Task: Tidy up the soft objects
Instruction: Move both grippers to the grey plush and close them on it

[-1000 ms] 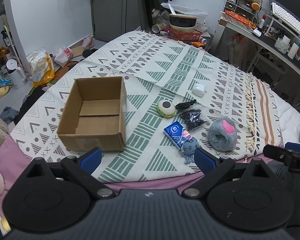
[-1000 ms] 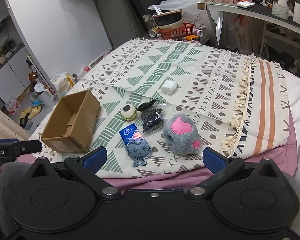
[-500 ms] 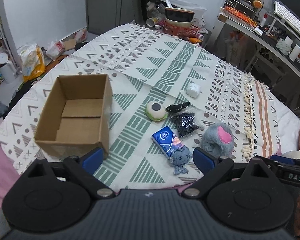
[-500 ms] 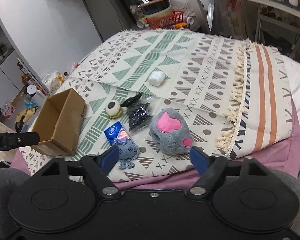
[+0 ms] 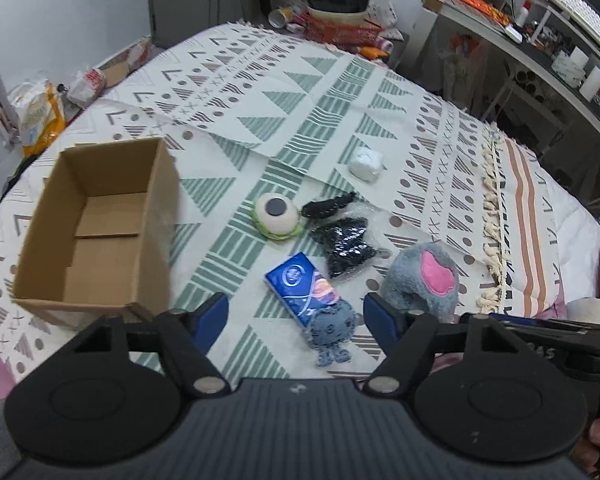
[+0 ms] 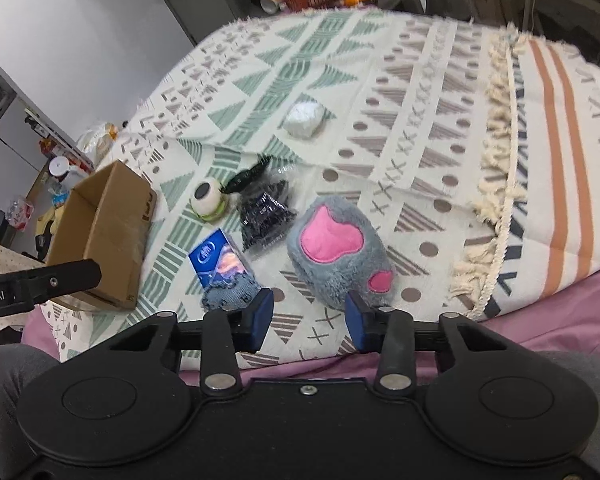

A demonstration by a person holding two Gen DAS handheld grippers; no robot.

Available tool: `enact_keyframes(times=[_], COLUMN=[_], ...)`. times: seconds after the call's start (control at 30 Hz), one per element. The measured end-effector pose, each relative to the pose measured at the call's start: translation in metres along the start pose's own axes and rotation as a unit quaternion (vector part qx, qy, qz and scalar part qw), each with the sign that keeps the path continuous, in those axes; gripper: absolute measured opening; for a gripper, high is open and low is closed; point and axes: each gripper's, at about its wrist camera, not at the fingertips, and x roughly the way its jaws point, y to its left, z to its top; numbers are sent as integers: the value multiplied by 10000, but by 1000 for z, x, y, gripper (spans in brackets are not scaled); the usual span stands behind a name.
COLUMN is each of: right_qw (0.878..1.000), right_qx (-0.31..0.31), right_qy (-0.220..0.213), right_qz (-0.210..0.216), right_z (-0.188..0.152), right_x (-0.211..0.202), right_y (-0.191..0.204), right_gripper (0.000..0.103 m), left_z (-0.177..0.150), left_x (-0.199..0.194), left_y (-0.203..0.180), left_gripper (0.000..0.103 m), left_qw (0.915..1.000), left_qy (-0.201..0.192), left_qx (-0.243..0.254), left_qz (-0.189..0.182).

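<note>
An empty cardboard box (image 5: 96, 224) (image 6: 104, 224) sits on the bed's left. To its right lie an eyeball plush (image 5: 276, 216) (image 6: 208, 200), a black bag (image 5: 348, 246) (image 6: 264, 216), a blue tissue pack (image 5: 302, 288) (image 6: 218, 260), a blue octopus plush (image 5: 332, 330) (image 6: 230, 296), a grey paw plush (image 5: 424, 280) (image 6: 340, 254) and a white soft lump (image 5: 365, 165) (image 6: 304, 118). My left gripper (image 5: 296, 314) is open, hovering just before the octopus. My right gripper (image 6: 309, 312) is open near the paw plush, with nothing between its fingers.
A patterned blanket (image 5: 300, 92) covers the bed, with a fringed seam (image 6: 496, 152) on the right. Clutter and a red basket (image 5: 340, 30) stand beyond the far edge; a desk (image 5: 540, 52) is at the back right. Bags (image 5: 40, 112) lie on the floor left.
Both grippers have moved forward and lower toward the toys. The right gripper's fingers have narrowed their gap but stay open. No object has moved.
</note>
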Motion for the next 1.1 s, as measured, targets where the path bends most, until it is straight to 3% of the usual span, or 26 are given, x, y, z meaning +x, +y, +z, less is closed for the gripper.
enact_keyframes(times=[0.37,0.53,0.67,1.1], right_qw=[9986,9974,9977,9972], right_qx=[219,278,270,394], right_qy=[472,629,590,569], right_qz=[113,205,212,277], right_z=[7,12,18,40], right_x=[38,51,53,55], right_y=[-20,-28,-33,-57], right_gripper=[34,23,21,20], left_z=[9,11,14,24], left_x=[42,62,80,119], left_y=[-24,-32,-41,-75], left_gripper=[58,53,45,41], left_qw=[9990,9981,9966,9932], left_qy=[418,600,797,1057], left_qx=[47,38,-7,89], left_qz=[-135,-165,-214,-473])
